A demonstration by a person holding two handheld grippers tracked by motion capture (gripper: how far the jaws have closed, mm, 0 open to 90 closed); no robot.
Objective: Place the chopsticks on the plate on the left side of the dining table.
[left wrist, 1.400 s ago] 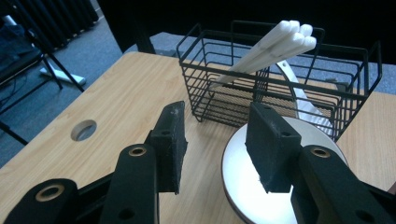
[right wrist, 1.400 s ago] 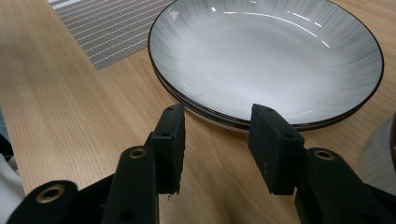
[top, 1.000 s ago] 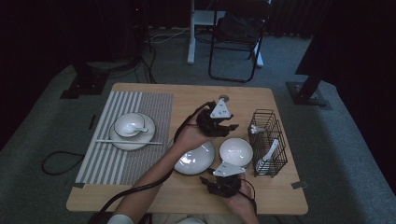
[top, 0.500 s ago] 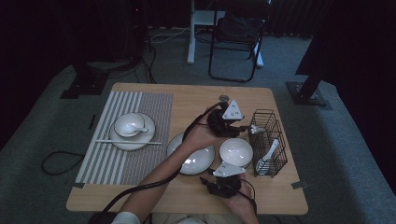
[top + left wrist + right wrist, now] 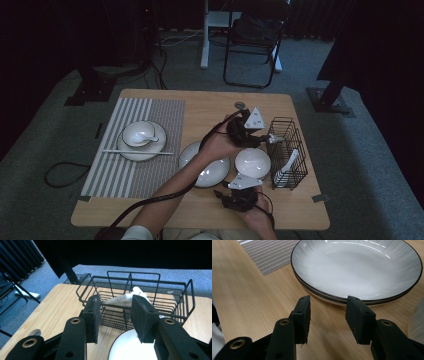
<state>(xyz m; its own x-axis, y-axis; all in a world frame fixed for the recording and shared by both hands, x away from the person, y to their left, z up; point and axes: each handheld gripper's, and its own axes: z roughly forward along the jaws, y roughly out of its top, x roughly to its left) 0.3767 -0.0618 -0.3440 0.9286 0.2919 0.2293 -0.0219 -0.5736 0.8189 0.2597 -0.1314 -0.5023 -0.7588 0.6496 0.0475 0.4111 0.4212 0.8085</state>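
Observation:
My left gripper (image 5: 263,139) reaches across the table to the black wire basket (image 5: 286,148), its jaws open and empty. In the left gripper view the left gripper (image 5: 115,312) faces the basket (image 5: 150,290), which holds white spoons (image 5: 124,298), and a white bowl (image 5: 130,348) lies just below the jaws. That bowl (image 5: 252,162) sits left of the basket. My right gripper (image 5: 223,193) rests near the front edge, open and empty. In the right gripper view the right gripper (image 5: 327,315) points at two stacked white plates (image 5: 359,267) a short way ahead. These plates (image 5: 204,167) lie mid-table.
A striped placemat (image 5: 125,175) at the left carries a plate (image 5: 126,151) with a small bowl and spoon (image 5: 141,134), and chopsticks (image 5: 137,152) lie across it. A small round object (image 5: 240,105) lies at the back of the table. A folding chair (image 5: 252,40) stands beyond the table.
My left hand has moved right from above the plates toward the wire basket. The right hand has stayed in place.

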